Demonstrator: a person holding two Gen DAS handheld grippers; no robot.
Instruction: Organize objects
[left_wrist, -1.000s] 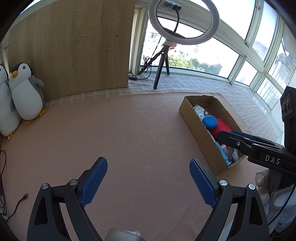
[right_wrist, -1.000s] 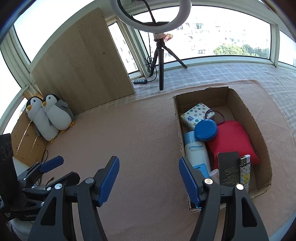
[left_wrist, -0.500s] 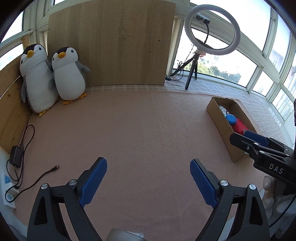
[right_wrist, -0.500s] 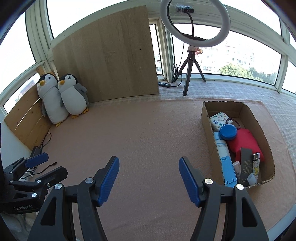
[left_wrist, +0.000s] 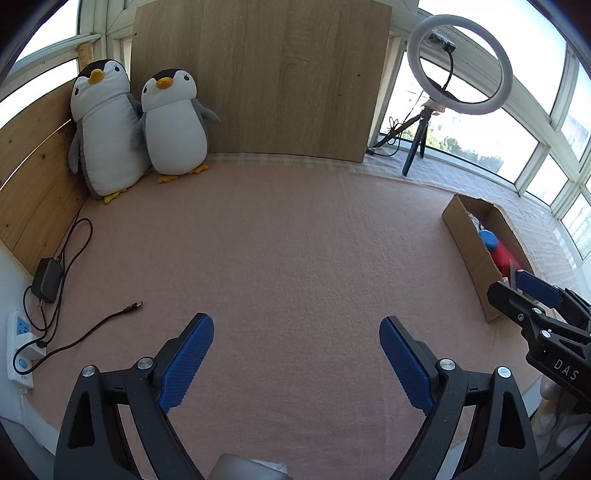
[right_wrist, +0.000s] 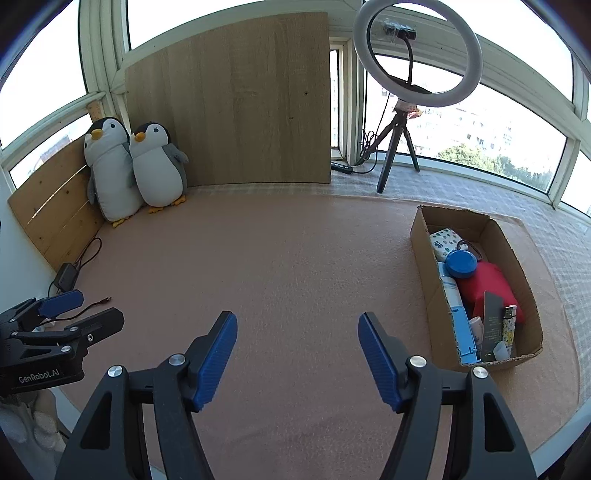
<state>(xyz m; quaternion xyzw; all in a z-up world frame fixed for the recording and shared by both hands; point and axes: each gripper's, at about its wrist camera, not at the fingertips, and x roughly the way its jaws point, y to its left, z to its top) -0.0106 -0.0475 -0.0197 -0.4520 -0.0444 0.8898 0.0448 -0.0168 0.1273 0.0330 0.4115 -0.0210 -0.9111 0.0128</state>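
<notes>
Both claws have swung away from the box (right_wrist: 476, 284) toward the penguins (left_wrist: 140, 129) and hang over bare surface (left_wrist: 295, 258). Left claw (left_wrist: 296, 354) and right claw (right_wrist: 297, 354) gape empty. The box sits packed at the right, so the tidying looks about done.

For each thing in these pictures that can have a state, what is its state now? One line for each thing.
left gripper: open, nothing between its fingers.
right gripper: open, nothing between its fingers.
cardboard box: open on top, holding several items.
blue round lid: lying flat in the box.
red pouch: lying in the box.
two plush penguins: upright, side by side, touching.
ring light: standing on its tripod; lit or not, cannot tell.
cable end: loose on the mat.
</notes>
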